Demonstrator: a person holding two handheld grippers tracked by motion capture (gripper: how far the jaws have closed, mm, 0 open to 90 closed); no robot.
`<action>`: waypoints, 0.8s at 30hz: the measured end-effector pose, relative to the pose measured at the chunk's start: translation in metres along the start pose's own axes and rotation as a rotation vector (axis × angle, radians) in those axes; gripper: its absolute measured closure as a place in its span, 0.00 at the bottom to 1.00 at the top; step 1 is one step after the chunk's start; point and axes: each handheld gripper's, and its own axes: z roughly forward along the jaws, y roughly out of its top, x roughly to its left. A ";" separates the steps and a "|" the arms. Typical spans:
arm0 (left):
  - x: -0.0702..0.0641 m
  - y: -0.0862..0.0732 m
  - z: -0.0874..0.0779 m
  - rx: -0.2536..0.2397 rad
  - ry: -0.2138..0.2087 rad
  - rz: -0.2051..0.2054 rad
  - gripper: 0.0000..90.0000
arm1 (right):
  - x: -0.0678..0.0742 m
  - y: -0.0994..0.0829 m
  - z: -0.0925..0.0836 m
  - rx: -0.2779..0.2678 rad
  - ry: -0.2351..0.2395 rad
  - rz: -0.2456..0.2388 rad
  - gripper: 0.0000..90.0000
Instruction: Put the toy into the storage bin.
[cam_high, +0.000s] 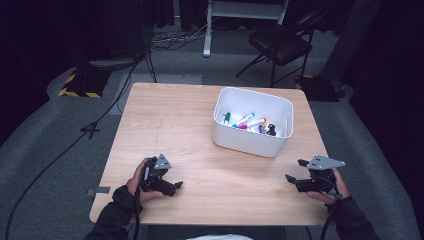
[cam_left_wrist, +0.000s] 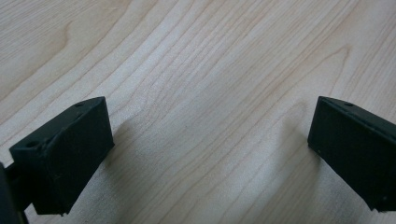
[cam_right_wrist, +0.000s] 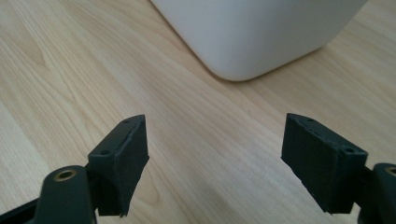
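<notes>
Table (cam_high: 190, 125): light wood; both grippers hover low near its near edge.
Bin (cam_high: 252, 121): white, toward the far right corner; its long axis runs left to right. Its rounded wall (cam_right_wrist: 261, 37) lies just ahead of the right gripper.
Markers (cam_high: 247, 122): loose inside the bin, colours mixed; count hard to make out.
Right gripper (cam_high: 300, 181): nearer arm to the bin, jaws spread, nothing between.
Left gripper (cam_high: 172, 186): near left edge, jaws wide apart, empty, facing bare wood.
Hidden: bin floor under the markers.
</notes>
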 end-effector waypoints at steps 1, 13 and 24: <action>0.000 0.000 0.000 0.000 0.000 0.000 0.00 | 0.000 -0.003 0.000 0.003 -0.004 0.010 0.26; 0.000 0.000 0.000 0.000 0.000 0.000 0.00 | -0.009 -0.038 -0.006 0.030 -0.012 0.098 0.26; 0.000 0.000 0.000 -0.001 -0.001 0.000 0.00 | -0.012 -0.063 -0.006 0.019 -0.037 0.188 0.23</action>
